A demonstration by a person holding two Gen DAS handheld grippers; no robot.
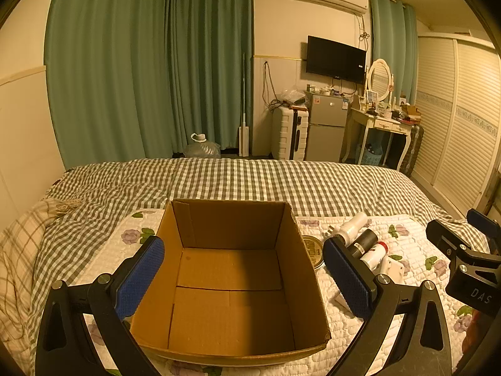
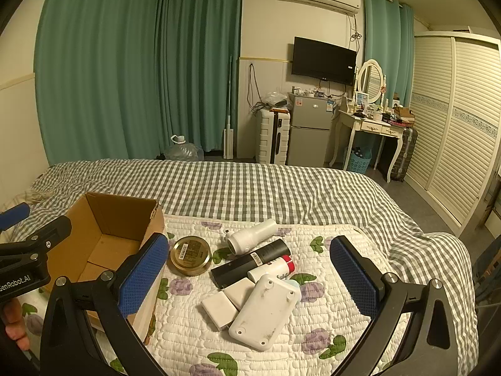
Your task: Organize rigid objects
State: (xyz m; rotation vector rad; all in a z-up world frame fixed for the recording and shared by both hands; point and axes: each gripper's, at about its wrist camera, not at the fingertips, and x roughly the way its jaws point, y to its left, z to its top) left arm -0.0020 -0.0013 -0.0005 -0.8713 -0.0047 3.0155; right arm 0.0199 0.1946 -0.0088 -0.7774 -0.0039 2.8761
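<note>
An open, empty cardboard box (image 1: 231, 282) stands on a white floral quilt (image 2: 281, 344); it also shows in the right wrist view (image 2: 103, 235). My left gripper (image 1: 244, 279) is open, its jaws wide on either side of the box. My right gripper (image 2: 250, 275) is open and empty above a pile of objects: a round gold tin (image 2: 190, 255), a white bottle (image 2: 252, 236), a black tube (image 2: 250, 261), a white tube with a red cap (image 2: 275, 268), two small white blocks (image 2: 219, 310) and a flat white device (image 2: 266, 311).
The quilt lies on a bed with a grey checked cover (image 2: 266, 188). Beyond the bed stand green curtains (image 2: 125, 62), a suitcase (image 2: 272, 136), a small fridge (image 2: 308, 131), a dressing table (image 2: 369, 125) and a louvred wardrobe (image 2: 454, 125).
</note>
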